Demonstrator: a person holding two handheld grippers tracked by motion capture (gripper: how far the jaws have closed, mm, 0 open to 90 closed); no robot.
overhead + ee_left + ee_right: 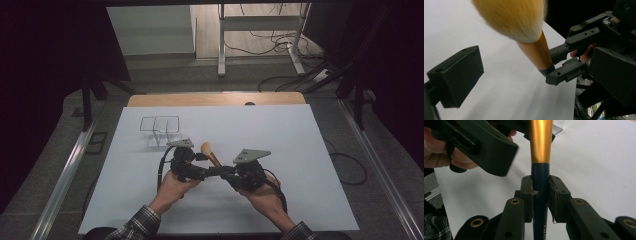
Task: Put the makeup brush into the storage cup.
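Right gripper view shows my right tool [541, 202] clamped on the brush's [540, 150] dark handle, long axis pointing toward the desk's far edge, bristles between my left tool's [534, 75] wide jaws, nearer.

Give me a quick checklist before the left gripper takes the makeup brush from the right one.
1. right gripper shut on the brush handle: ok.
2. left gripper jaws open, wide enough for the gold ferrule: ok.
3. Ferrule between the left jaws: ok, though not yet touched.
4. Bristles free of either gripper's pads: ok.
5. Wire holder upright on the white table sheet, away from both hands: ok.
6. Whether the brush will slip during handover: cannot tell.
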